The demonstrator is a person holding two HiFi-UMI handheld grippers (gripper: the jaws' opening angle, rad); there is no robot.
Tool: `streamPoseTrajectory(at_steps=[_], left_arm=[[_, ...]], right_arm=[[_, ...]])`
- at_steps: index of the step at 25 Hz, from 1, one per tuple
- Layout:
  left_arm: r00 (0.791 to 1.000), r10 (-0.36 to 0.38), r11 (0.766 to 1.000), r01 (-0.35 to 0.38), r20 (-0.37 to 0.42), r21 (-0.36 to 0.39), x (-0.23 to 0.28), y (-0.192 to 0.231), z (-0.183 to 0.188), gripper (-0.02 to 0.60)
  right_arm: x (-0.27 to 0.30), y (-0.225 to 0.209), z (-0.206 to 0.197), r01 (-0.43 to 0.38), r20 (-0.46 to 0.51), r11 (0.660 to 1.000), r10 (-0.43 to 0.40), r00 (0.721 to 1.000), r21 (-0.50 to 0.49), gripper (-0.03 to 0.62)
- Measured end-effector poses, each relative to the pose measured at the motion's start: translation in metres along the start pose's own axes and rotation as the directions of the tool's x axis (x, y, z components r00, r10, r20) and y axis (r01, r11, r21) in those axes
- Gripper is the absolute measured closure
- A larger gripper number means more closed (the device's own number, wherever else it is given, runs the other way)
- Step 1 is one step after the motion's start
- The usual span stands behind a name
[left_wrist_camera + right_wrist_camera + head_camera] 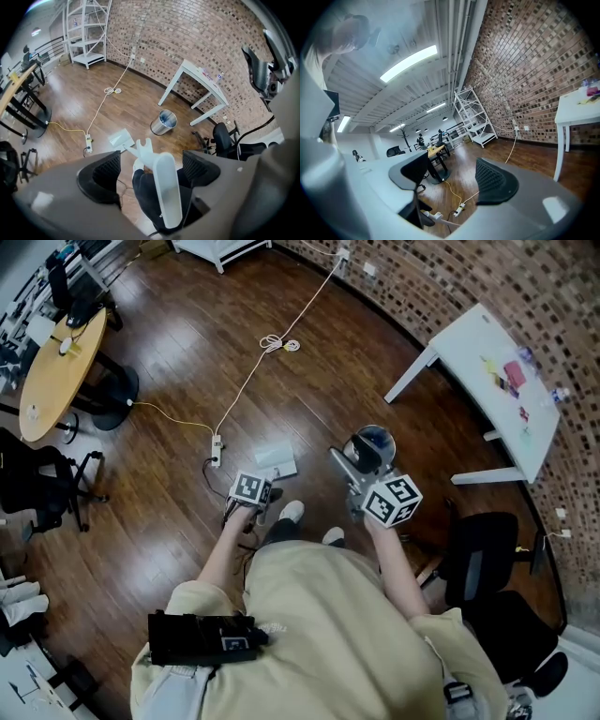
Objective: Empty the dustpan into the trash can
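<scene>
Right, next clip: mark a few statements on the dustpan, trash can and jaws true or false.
1. The round silver metal trash can stands on the wooden floor. True.
2. The flat white plastic dustpan is tipped over the can. False: it lies on the floor, apart from the can.
3. The jaws of the left gripper stand apart with the dustpan's white handle between them. True.
4. The right gripper clamps a brush. False: its jaws stand apart with nothing between them.

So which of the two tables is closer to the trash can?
The white rectangular table by the brick wall; the trash can stands just off its legs. The round wooden table is far off across the room.
</scene>
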State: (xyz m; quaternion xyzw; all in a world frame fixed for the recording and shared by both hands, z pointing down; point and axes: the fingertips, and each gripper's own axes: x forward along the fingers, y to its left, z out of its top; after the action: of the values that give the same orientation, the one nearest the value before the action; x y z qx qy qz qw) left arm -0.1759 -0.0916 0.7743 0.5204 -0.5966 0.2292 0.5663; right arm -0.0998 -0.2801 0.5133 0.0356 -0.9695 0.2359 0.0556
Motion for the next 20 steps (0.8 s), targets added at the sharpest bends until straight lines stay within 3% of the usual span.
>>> streamPoseTrajectory(at_steps=[6,10,15,20], left_arm=[[0.995,0.014,1.000,-0.015,0.098,0.016,-0.025,-0.004,0.020,0.128],[0.981,-0.007,0.996,-0.011,0.192,0.094,-0.053,-0.027,0.051,0.101],[0.917,0.046,0.976,-0.125,0.396,0.176,-0.107,-0.046,0.123,0.102],[0.836,-0.069,0.954,-0.106,0.545,0.282,-0.138,-0.100,0.186,0.103]], right_arm=[[-0.014,-0.007,0.001,0.005,0.029,1.000,-0.005,1.000,0.018,0.287],[-0.023,-0.008,0.001,0.013,0.044,1.000,-0.014,0.999,0.016,0.287],[-0.037,-0.011,0.014,0.049,0.087,0.999,-0.049,0.995,0.005,0.287],[-0.078,-0.027,0.033,0.160,0.160,0.987,-0.153,0.975,-0.030,0.287]])
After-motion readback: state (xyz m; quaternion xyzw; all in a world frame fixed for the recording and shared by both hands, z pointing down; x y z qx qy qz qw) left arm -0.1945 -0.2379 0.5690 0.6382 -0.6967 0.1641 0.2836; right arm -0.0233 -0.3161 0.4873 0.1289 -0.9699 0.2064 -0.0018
